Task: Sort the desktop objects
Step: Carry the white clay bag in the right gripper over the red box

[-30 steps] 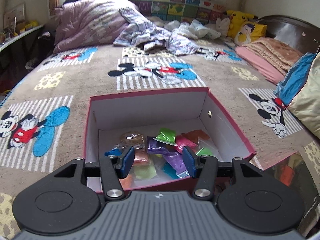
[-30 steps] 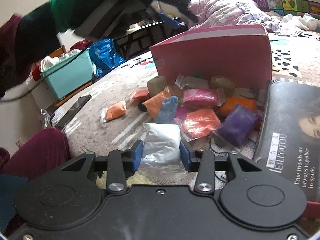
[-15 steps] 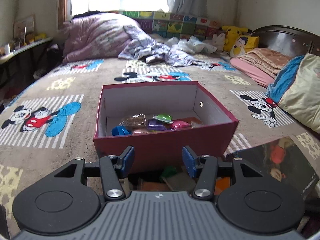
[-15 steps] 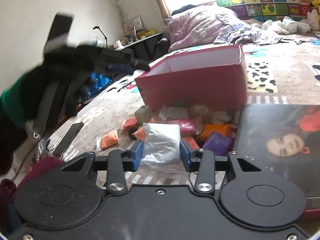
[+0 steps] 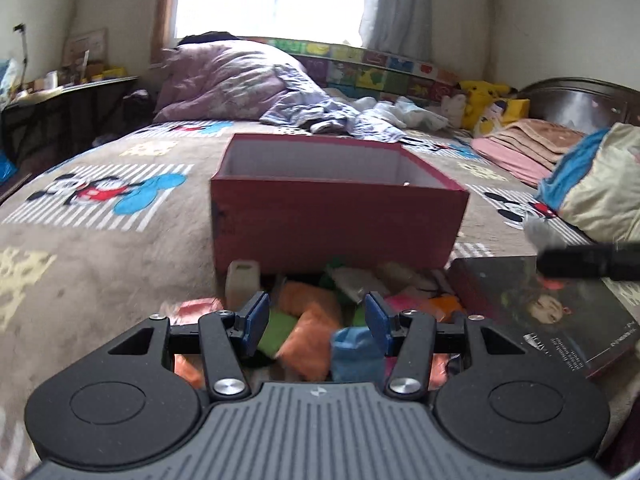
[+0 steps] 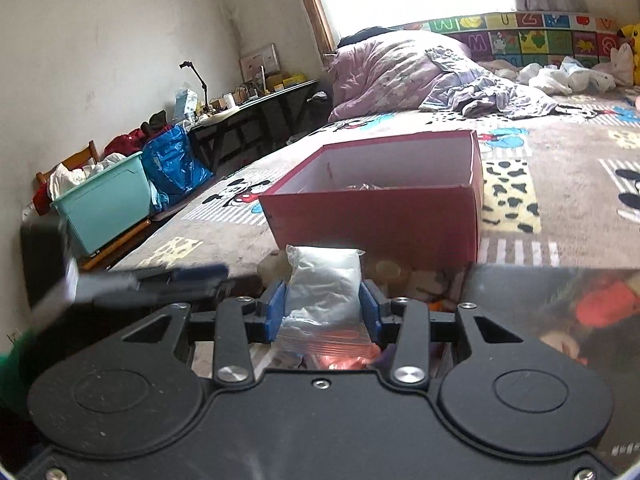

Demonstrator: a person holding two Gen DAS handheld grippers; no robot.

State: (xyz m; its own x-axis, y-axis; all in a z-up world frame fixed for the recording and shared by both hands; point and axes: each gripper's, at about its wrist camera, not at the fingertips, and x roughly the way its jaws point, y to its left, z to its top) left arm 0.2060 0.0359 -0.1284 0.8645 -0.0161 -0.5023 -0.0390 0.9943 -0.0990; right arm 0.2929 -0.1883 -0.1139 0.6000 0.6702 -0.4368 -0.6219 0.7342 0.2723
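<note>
My right gripper [image 6: 322, 312] is clamped on a white bag [image 6: 324, 284], both pads pressed against its sides. The bag is held above the pile [image 5: 320, 312] of coloured bags, just in front of the red box [image 6: 384, 216]. My left gripper [image 5: 313, 317] is spread wide with nothing between its pads, over the same pile. An orange bag [image 5: 308, 340] and a blue bag [image 5: 354, 354] lie below it. The box stands upright on the blanket [image 5: 80, 248]. A glossy book [image 5: 552, 312] lies right of the pile.
</note>
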